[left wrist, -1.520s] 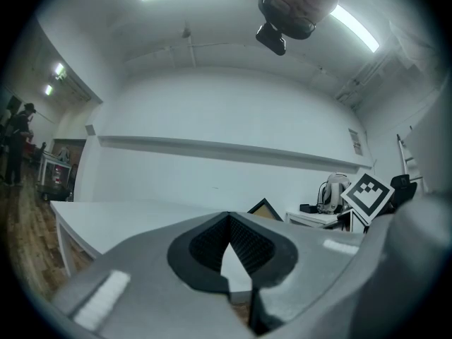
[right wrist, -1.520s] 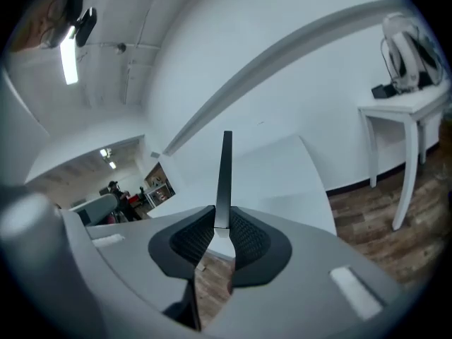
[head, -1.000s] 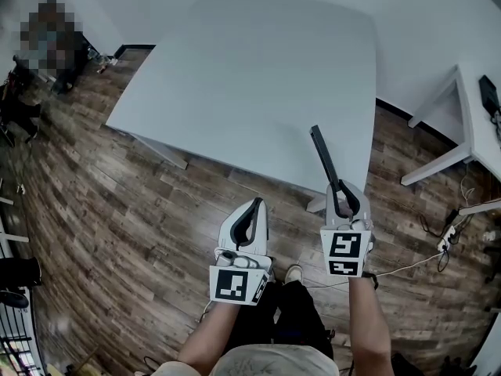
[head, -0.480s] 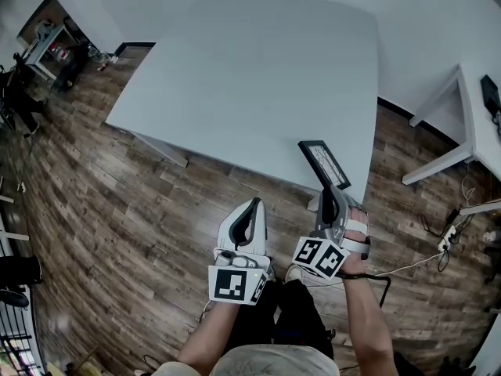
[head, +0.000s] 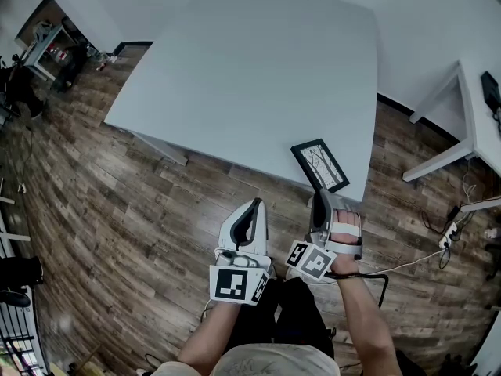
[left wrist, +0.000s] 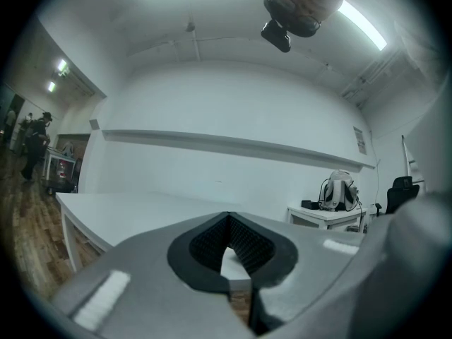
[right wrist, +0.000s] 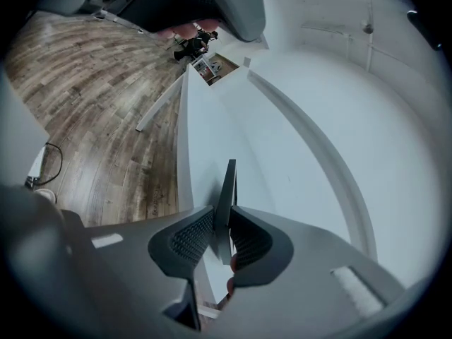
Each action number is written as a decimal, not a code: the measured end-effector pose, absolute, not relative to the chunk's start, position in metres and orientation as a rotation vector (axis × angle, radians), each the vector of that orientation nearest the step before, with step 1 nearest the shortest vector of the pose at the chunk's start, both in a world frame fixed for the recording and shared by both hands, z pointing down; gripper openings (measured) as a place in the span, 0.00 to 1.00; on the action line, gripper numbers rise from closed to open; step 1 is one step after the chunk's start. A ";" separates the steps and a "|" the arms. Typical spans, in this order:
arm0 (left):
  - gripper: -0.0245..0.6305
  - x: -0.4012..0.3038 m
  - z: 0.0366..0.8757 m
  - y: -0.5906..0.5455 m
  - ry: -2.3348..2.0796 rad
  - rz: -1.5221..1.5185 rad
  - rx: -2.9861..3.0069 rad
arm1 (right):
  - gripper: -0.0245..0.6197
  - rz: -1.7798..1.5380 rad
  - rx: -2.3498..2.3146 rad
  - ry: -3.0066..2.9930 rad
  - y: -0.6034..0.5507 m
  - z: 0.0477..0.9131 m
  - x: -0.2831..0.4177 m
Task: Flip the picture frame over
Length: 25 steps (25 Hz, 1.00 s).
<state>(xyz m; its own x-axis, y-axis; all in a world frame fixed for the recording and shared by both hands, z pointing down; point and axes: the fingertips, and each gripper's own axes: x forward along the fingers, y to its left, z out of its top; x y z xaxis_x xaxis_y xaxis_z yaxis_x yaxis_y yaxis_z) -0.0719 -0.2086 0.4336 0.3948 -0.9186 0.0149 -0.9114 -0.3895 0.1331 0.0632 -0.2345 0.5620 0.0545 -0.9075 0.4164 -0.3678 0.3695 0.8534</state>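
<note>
Floor (head: 94, 210): dark wood planks are seen around and beneath the furniture.
Table (head: 250, 77): a large white top is seen ahead of both grippers; its near right corner is taken up by the frame.
Side table (head: 477, 108): a second white table is seen at the far right, well apart from the large one.
Picture frame (head: 320, 164): a black-edged frame is shown at the near right corner of the table, its picture side turned up toward the head camera. In the right gripper view it is seen edge-on (right wrist: 227, 196), running away from the jaws above the white top. Whether it rests on the tabletop cannot be told.
Right gripper (head: 321, 198): its jaws are closed onto the frame's near end, one ribbed pad pressed to each face (right wrist: 220, 235). It is rolled onto its side, so its marker cube is seen tilted.
Left gripper (head: 252, 219): it is held over the floor, short of the table edge and left of the right gripper. Its jaw tips are brought together, with nothing clamped between them (left wrist: 227, 249).
</note>
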 end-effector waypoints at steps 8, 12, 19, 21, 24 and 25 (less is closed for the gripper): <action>0.04 -0.065 0.440 -0.208 -1.648 -0.055 2.535 | 0.21 -0.633 1.099 -1.480 -0.231 0.585 0.058; 0.04 -0.067 0.440 -0.207 -1.655 -0.040 2.545 | 0.21 -0.667 1.044 -1.460 -0.228 0.594 0.055; 0.04 -0.072 0.442 -0.206 -1.670 -0.028 2.540 | 0.21 -0.706 0.975 -1.456 -0.224 0.614 0.054; 0.04 -0.075 0.442 -0.206 -1.674 -0.028 2.537 | 0.21 -0.712 0.975 -1.455 -0.225 0.616 0.053; 0.04 -0.076 0.443 -0.207 -1.678 -0.028 2.533 | 0.21 -0.708 0.979 -1.453 -0.228 0.616 0.052; 0.04 -0.075 0.443 -0.207 -1.677 -0.028 2.533 | 0.21 -0.702 0.984 -1.458 -0.229 0.616 0.052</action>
